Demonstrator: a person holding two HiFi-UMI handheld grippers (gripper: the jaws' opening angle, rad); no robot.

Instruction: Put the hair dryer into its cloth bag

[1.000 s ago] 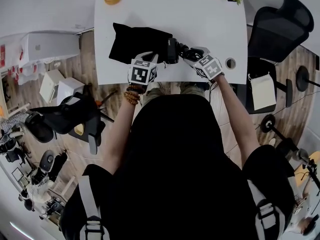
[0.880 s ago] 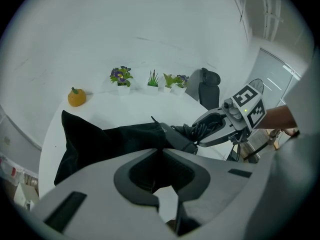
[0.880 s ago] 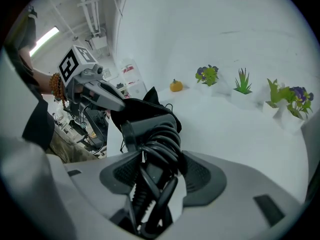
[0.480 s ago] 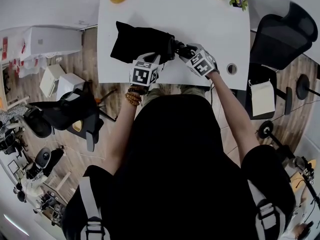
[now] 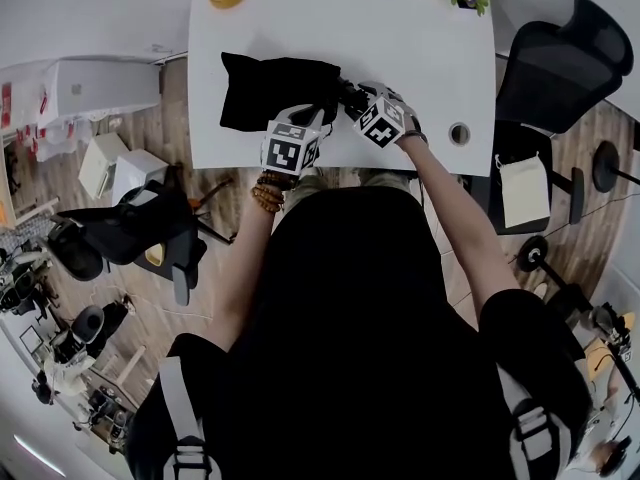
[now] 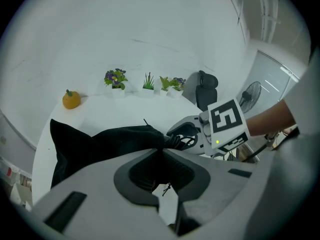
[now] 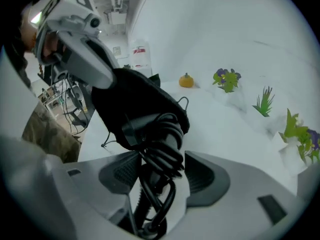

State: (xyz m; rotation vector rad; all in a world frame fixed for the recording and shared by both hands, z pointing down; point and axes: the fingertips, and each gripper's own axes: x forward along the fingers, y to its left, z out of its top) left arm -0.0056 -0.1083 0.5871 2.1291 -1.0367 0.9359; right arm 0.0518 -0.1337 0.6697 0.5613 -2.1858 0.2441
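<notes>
On the white table (image 5: 420, 58) the left gripper (image 6: 161, 156) pinches the mouth of the cloth bag (image 6: 100, 144), and the right gripper (image 7: 160, 171) clamps the hair dryer (image 7: 161, 136), its length aimed into that mouth.

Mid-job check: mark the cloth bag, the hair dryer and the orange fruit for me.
cloth bag (image 5: 265, 90): head view, middle of the black fabric.
hair dryer (image 7: 162, 141): right gripper view, cord-wrapped handle.
orange fruit (image 6: 71, 100): left gripper view, centre of its body.
</notes>
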